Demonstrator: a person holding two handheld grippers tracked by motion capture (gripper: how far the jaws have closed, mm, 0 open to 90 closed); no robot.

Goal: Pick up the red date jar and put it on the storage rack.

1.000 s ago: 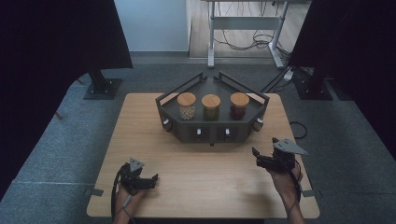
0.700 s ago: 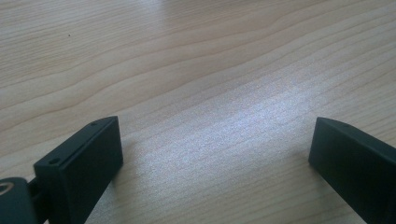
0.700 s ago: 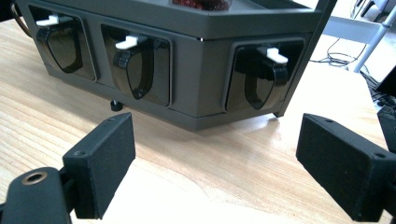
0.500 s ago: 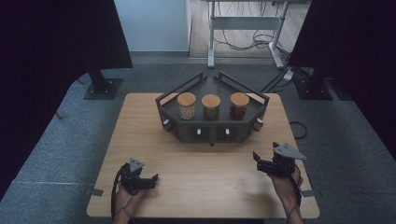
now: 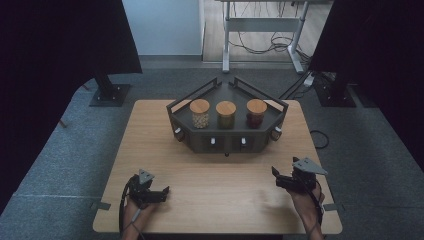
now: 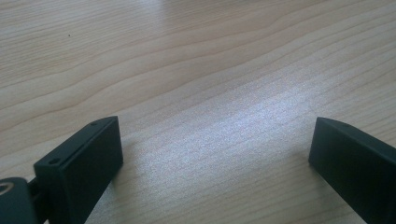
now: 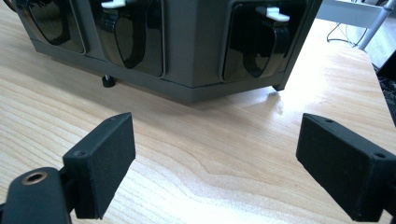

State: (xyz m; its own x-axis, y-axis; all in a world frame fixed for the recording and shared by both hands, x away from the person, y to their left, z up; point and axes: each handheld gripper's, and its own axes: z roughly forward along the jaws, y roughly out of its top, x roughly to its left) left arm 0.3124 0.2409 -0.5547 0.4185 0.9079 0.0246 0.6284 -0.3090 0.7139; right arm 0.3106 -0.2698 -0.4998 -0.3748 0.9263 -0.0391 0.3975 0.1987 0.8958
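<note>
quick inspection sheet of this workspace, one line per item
surface: wooden table, bare wood between the grippers.
job's things: dark rack at the far middle of the table, three cork-lidded jars in a row on it: left jar, middle jar, right jar; white-tipped knobs on its front.
clutter: nothing seen.
grippers: left gripper low over the near left of the table, jaws open, nothing between them; right gripper at the near right, jaws open, nothing between them, facing the rack front.
cables: a cable trails from the left gripper; loose cables on the floor beyond the table.
surroundings: grey carpet, black curtains, a white desk frame behind.
</note>
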